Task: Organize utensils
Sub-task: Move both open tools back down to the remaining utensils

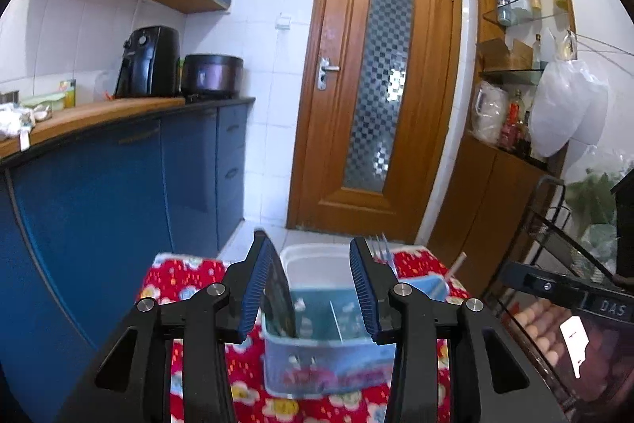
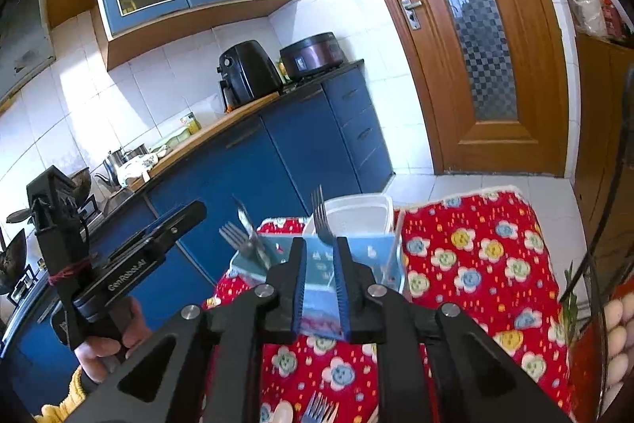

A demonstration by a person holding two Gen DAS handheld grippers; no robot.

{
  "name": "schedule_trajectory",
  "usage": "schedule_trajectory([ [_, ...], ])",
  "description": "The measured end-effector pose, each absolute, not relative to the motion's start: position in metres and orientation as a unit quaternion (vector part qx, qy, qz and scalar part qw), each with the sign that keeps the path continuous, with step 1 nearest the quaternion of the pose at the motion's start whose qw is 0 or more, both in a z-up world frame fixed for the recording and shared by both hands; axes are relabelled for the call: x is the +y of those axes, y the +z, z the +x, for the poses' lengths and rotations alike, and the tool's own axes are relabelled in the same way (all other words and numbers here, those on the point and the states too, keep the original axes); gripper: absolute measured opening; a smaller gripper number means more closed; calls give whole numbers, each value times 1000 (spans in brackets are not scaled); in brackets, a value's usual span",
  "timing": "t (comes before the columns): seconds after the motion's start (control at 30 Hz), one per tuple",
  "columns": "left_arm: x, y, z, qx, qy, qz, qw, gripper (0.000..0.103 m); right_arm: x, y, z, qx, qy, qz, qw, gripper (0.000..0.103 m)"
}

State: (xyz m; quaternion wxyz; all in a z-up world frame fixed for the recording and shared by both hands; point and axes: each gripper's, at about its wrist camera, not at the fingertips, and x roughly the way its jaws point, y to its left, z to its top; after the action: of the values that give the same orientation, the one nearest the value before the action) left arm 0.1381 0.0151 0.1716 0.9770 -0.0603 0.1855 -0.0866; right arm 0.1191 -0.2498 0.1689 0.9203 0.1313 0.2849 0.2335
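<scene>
A pale blue utensil holder (image 1: 329, 355) with dividers stands on a red flowered cloth (image 1: 190, 276). My left gripper (image 1: 317, 288) is open above it, a dark utensil blade (image 1: 277, 292) resting against its left pad. A fork (image 1: 380, 248) stands behind the right finger. In the right wrist view my right gripper (image 2: 321, 256) is nearly closed on a fork (image 2: 321, 221), tines up, over the holder (image 2: 356, 256). Two more forks (image 2: 245, 236) stand in the holder's left part. Loose forks (image 2: 317, 411) and a spoon (image 2: 283, 413) lie on the cloth (image 2: 475, 256) below.
A white plastic container (image 2: 356, 213) sits behind the holder. Blue kitchen cabinets (image 1: 119, 193) run along the left, a wooden door (image 1: 376, 82) is ahead, and a black wire rack (image 1: 554, 224) stands at the right. The left gripper's body (image 2: 119, 264) shows at the left of the right view.
</scene>
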Motion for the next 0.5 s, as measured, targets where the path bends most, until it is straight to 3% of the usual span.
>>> schedule_trajectory([
  [0.5, 21, 136, 85, 257, -101, -71, 958, 43, -250, 123, 77, 352, 215, 144, 899, 20],
])
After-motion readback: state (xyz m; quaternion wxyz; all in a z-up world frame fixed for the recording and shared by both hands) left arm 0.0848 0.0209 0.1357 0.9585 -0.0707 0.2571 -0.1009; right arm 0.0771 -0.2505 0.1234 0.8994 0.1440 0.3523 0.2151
